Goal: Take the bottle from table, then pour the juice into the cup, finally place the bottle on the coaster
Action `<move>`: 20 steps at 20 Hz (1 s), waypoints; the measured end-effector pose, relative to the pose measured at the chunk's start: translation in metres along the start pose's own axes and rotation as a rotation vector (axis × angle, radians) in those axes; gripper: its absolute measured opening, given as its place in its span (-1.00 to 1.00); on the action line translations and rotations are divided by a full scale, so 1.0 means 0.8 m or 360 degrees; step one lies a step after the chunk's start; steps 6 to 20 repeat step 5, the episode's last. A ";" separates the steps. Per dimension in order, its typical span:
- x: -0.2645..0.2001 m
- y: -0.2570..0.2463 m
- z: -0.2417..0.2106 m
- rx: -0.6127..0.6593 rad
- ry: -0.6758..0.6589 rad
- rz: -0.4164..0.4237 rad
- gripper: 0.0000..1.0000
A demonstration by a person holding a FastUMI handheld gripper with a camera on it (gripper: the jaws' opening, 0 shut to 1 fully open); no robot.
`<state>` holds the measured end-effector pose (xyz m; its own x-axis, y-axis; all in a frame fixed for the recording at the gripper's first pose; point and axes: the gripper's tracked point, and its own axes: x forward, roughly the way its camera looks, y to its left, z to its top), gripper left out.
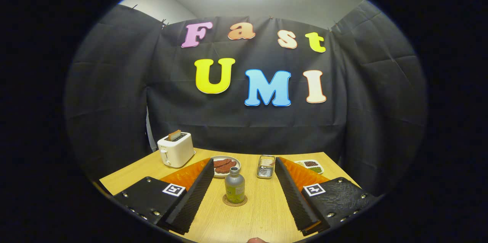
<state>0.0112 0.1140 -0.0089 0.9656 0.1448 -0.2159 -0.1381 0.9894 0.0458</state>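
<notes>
The gripper [241, 193] is held released, its fingers [192, 201] spread wide apart. The bottle [234, 186] is seen upright on the coaster [235, 200], between the fingers, touched by neither. The cup [265, 167] is set just beyond.

Gripper [244, 193] fingers spread wide, holding nothing, low in frame; bottle [234, 185] stands upright on the coaster [235, 200] between them, touching neither. Beyond it on the desk [259, 216]: plate [225, 167] with reddish slices, metal cup [266, 167] near the right finger, small dish [310, 165] at far right. White toaster [175, 149] sits at desk's far left with toast sticking up.
</notes>
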 end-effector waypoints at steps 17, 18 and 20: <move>-0.029 0.001 0.019 -0.0031 -0.0085 -0.0026 0.94; -0.029 0.001 0.019 -0.0031 -0.0085 -0.0026 0.94; -0.029 0.001 0.019 -0.0031 -0.0085 -0.0026 0.94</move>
